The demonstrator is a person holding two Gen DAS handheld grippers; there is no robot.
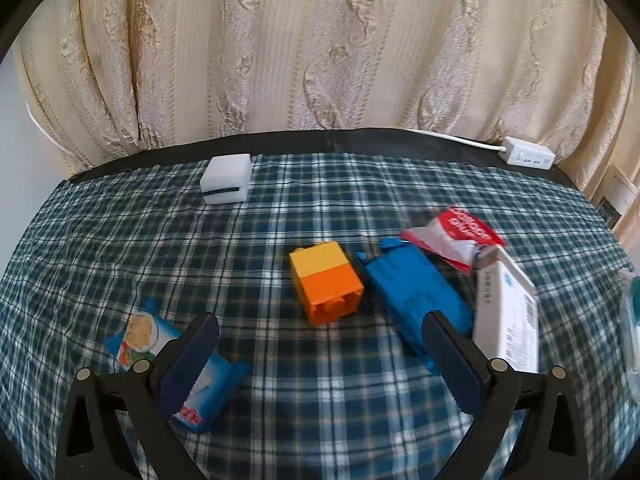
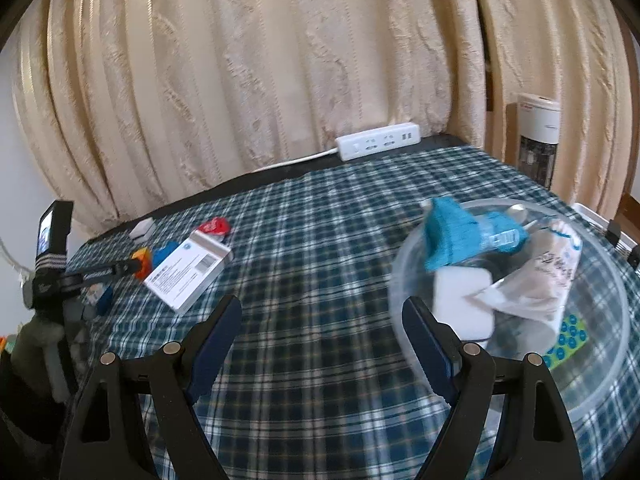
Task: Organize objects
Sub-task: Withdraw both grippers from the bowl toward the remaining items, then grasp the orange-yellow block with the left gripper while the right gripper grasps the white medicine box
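My left gripper (image 1: 320,336) is open and empty above the plaid cloth. Just ahead of it lie an orange-and-yellow block (image 1: 326,282), a blue packet (image 1: 416,300) by the right finger, a white box (image 1: 506,312) and a red-and-white wrapper (image 1: 454,236). A blue snack packet (image 1: 176,364) lies under the left finger. My right gripper (image 2: 322,336) is open and empty. A clear plastic bowl (image 2: 608,320) to its right holds a teal item (image 2: 452,236), a white block (image 2: 460,304) and a pale packet (image 2: 536,284).
A white sponge block (image 1: 227,179) sits near the far table edge. A white power strip (image 2: 378,141) lies at the back by the beige curtain. The left gripper shows at the left of the right wrist view (image 2: 100,270). A white appliance (image 2: 538,136) stands beyond the far right corner.
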